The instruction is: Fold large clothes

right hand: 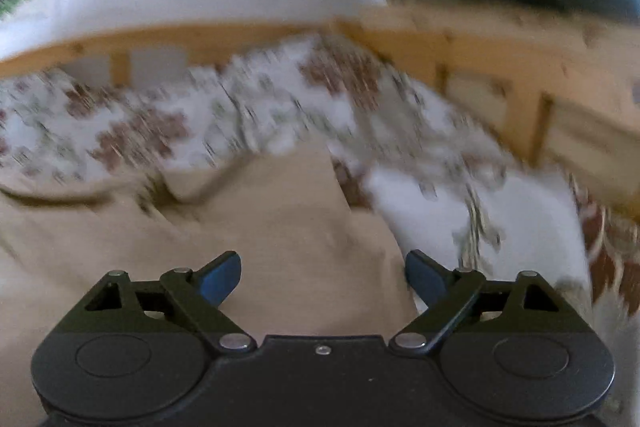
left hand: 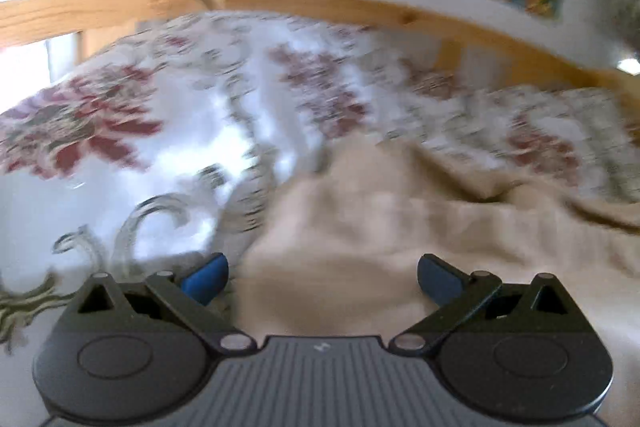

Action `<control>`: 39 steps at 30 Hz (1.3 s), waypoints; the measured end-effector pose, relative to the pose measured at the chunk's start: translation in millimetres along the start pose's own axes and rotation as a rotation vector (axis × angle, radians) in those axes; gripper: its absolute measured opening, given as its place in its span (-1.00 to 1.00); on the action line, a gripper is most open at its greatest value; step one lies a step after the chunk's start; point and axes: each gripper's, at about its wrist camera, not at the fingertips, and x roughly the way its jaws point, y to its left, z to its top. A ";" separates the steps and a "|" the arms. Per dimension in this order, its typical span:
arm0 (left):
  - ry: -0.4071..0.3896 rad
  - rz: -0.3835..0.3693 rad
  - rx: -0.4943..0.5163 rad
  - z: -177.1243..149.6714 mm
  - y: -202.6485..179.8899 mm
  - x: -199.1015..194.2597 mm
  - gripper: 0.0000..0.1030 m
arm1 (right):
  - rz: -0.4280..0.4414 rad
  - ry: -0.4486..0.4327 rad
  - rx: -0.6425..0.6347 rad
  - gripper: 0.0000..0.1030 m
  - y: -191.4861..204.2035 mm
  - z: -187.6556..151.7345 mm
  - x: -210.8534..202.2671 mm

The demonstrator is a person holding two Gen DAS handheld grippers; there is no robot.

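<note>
Looking through both wrist cameras, I see a beige garment [left hand: 360, 227] lying rumpled on the bed's floral cover [left hand: 120, 107], below the wooden bed rail [left hand: 320, 3]. My left tongs [left hand: 323, 281] gape wide above the cloth, gripping nothing. My right tongs [right hand: 323, 277] likewise stand spread over the beige fabric, nothing between their blue pads [right hand: 220, 279]. Everything is motion-blurred.

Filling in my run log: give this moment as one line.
left hand-held gripper: open, empty | right hand-held gripper: open, empty | beige garment: rumpled on floral bedspread | fold: not started | frames blurred
</note>
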 end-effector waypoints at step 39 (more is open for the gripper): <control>0.182 -0.227 -0.014 -28.6 65.2 -67.0 -0.78 | 0.114 -0.033 -0.090 0.99 44.0 -16.5 -11.0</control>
